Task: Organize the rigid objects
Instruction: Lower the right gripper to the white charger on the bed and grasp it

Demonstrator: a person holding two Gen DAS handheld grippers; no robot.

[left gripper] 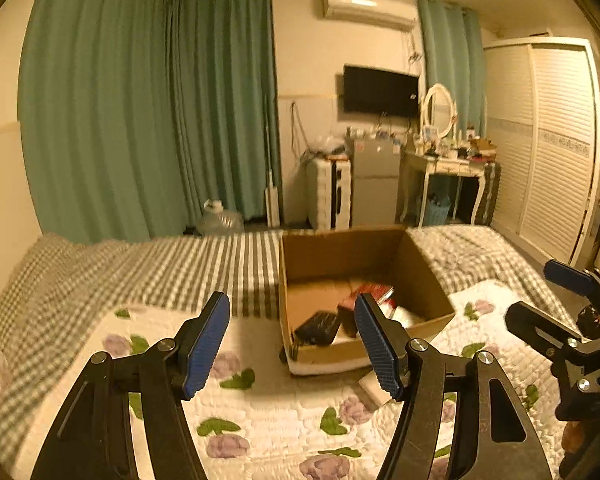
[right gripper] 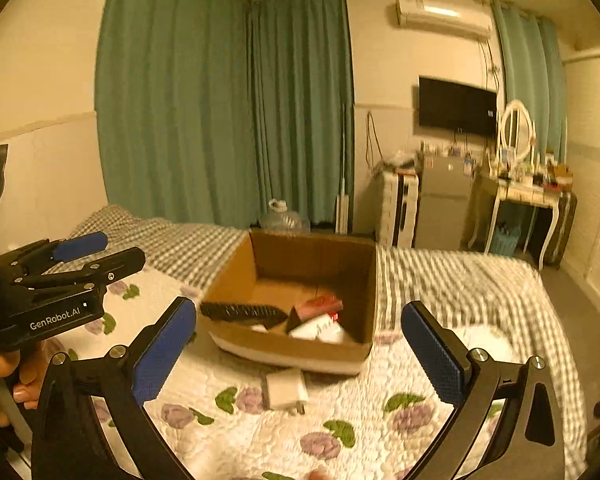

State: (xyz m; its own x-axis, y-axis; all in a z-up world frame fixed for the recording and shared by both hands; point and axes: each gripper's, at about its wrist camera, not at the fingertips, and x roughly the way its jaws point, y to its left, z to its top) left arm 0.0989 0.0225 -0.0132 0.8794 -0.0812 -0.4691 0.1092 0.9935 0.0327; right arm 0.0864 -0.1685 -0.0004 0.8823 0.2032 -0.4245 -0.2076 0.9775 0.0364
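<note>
The white charger (right gripper: pixel 285 389) lay on the flowered quilt (right gripper: pixel 364 412) at lower centre of the right view, between and just ahead of the spread, empty fingers of the right claw (right gripper: pixel 306 364). The left claw (left gripper: pixel 290 344) also stood wide and held nothing. One cardboard box (right gripper: pixel 236 270) sat beyond the charger, holding one black remote (right gripper: pixel 244 313), one red box (right gripper: pixel 318 306) and some white items I could not count. "GenRobot.AI" showed on the left claw's side.

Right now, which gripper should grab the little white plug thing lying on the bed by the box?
Probably the right gripper: it is open and the white charger lies between its fingers, before the cardboard box. The left gripper is open too, but its finger hides the charger.
</note>
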